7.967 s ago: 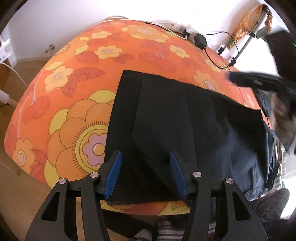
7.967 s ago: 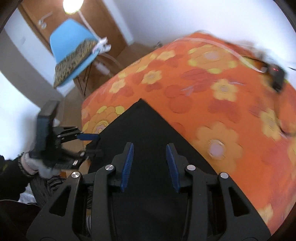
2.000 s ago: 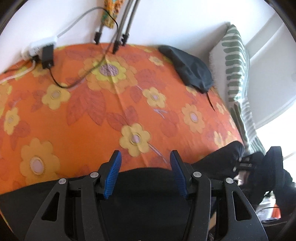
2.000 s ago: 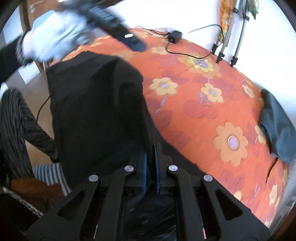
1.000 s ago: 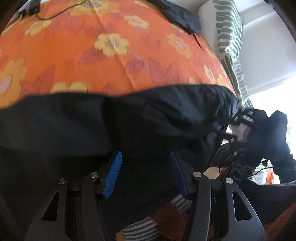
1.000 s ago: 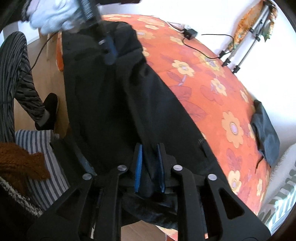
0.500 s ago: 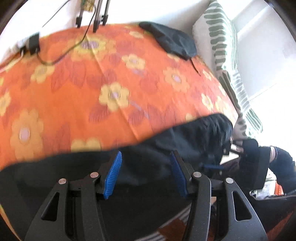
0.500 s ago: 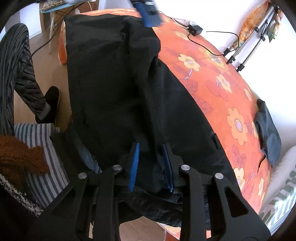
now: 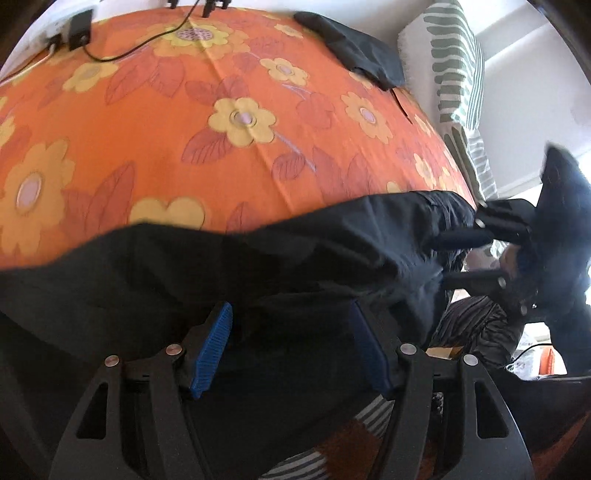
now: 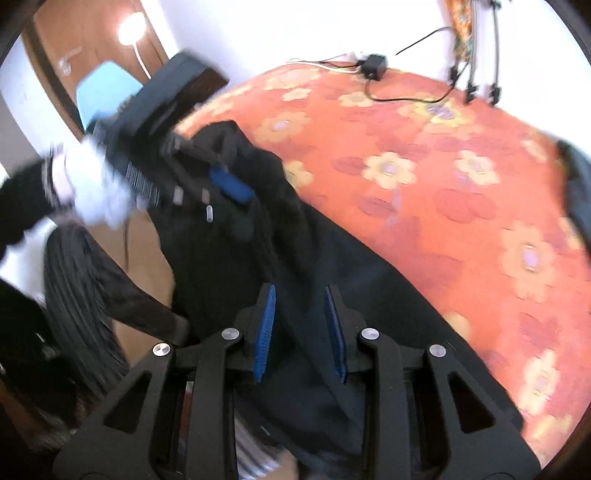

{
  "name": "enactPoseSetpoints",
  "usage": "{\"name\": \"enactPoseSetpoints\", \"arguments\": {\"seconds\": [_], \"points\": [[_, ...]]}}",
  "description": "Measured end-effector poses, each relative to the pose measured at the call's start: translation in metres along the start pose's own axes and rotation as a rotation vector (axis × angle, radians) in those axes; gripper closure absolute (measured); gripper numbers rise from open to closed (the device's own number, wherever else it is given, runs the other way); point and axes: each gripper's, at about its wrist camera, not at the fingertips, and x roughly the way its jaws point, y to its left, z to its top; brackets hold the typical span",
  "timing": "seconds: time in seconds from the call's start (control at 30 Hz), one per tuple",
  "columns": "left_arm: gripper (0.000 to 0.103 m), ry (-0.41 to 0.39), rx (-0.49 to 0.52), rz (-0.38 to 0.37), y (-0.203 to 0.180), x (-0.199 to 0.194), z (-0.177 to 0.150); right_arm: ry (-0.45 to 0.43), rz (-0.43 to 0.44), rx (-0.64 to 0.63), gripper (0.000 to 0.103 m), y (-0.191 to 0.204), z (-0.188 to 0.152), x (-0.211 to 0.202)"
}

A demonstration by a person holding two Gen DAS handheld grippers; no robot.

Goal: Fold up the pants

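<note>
The black pants (image 9: 258,266) lie folded lengthwise along the near edge of the orange flowered bed (image 9: 221,110). My left gripper (image 9: 291,325) is open, its blue pads apart over the near cloth. My right gripper (image 10: 300,310) is open just above the pants (image 10: 295,258), with a ridge of cloth between its pads. In the left wrist view the right gripper (image 9: 461,254) stands at the pants' right end. In the right wrist view the left gripper (image 10: 229,192) is at the far end of the pants, blurred.
A dark garment (image 9: 354,51) lies at the bed's far right beside a green striped pillow (image 9: 450,66). A charger and cables (image 9: 77,29) rest at the far left edge. A blue chair (image 10: 103,88) and a wooden door (image 10: 51,66) stand beyond the bed. My striped legs (image 10: 85,288) are close.
The right gripper has opened and let go of the pants' edge. The left gripper stays open and has shifted along the pants. Both views are blurred by motion.
</note>
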Motion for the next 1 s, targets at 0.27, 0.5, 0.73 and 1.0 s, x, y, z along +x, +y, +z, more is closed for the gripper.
{"name": "enactPoseSetpoints", "arguments": {"seconds": [0.27,0.5,0.73,1.0], "points": [[0.037,-0.077,-0.016,-0.026,0.004,-0.012,-0.019,0.094,0.028,-0.016,0.074,0.017,0.021,0.059],[0.037,-0.141,-0.045,0.046,0.020,-0.038,-0.045,0.146,0.037,-0.001,0.074,0.014,0.031,0.095],[0.037,-0.191,-0.130,0.115,0.052,-0.058,-0.069,0.144,0.005,-0.058,0.095,0.023,0.036,0.095],[0.037,-0.162,-0.177,0.140,0.068,-0.045,-0.071,0.049,-0.391,-0.412,0.096,0.029,0.092,0.070]]}}
